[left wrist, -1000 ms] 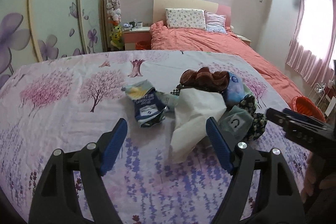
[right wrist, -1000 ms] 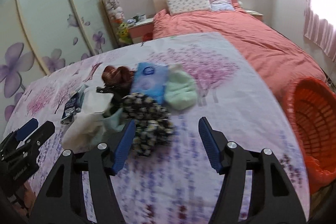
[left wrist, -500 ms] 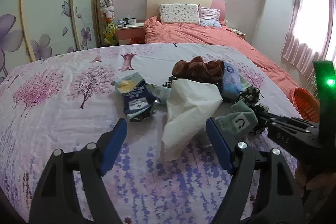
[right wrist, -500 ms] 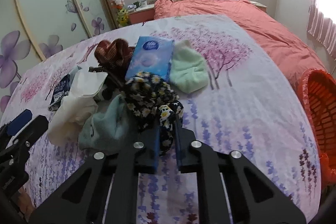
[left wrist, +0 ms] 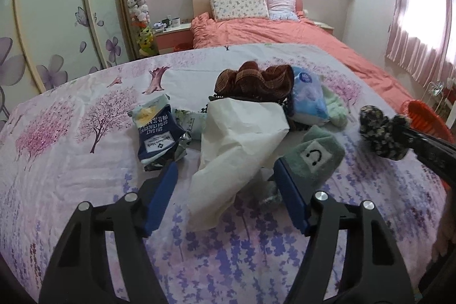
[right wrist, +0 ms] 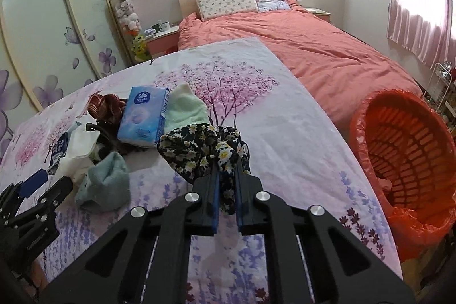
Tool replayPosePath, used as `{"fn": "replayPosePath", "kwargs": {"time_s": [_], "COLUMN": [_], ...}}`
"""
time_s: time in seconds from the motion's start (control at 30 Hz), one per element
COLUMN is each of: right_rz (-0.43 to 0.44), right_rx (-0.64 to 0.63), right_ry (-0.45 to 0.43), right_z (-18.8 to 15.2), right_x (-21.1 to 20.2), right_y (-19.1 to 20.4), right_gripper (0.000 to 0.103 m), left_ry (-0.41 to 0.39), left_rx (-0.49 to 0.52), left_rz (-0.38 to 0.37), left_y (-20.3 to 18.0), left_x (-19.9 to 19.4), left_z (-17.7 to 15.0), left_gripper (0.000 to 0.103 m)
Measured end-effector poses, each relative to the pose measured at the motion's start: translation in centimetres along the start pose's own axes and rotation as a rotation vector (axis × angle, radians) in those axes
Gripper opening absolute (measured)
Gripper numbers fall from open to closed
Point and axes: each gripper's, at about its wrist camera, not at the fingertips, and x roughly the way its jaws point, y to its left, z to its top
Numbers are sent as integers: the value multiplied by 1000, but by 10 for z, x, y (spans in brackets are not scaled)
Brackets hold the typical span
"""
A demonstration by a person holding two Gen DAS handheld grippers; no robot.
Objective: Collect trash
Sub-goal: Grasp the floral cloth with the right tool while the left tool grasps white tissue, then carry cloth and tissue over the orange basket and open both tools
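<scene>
The right gripper [right wrist: 227, 194] has its jaws clamped on the black floral cloth [right wrist: 203, 151], lifted off the sheet just right of the blue tissue pack [right wrist: 144, 117]. The red basket [right wrist: 404, 158] sits well to the right of that pack — the likely drop spot. The pinch catches only one fold, so the cloth could slip free mid-carry. The left gripper [left wrist: 225, 194] hangs wide open over the crumpled white paper [left wrist: 236, 144] — holding nothing.

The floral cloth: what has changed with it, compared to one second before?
The right gripper closed on the floral cloth and lifted it off the pile, toward the orange basket. The left gripper stayed open near the white paper; the other items did not move.
</scene>
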Motion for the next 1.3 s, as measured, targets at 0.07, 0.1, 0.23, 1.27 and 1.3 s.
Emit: {"fn": "replayPosePath", "kwargs": {"time_s": [0.07,0.1,0.23,1.27,1.3], "right_rz": [3,4,5,24,23], "right_rx": [3,4,9,25,27], "right_ry": [4,6,5,-113,-118], "right_z": [-2,-2,-2,7,7], "right_x": [0,0,-1,-58,-60], "right_y": [-3,-3,-6,-29,-31], "right_gripper": [9,9,9,9,9], "left_ry": [11,17,37,-130,-132], "left_rx": [6,9,8,-41,-39], "left_rz": [10,13,5,-85,-90], "left_y": [-1,-2,-3,-15,-16], "left_x": [5,8,14,-70,-72], "left_z": [0,1,3,36,37], "left_gripper": [66,65,49,38,38]}}
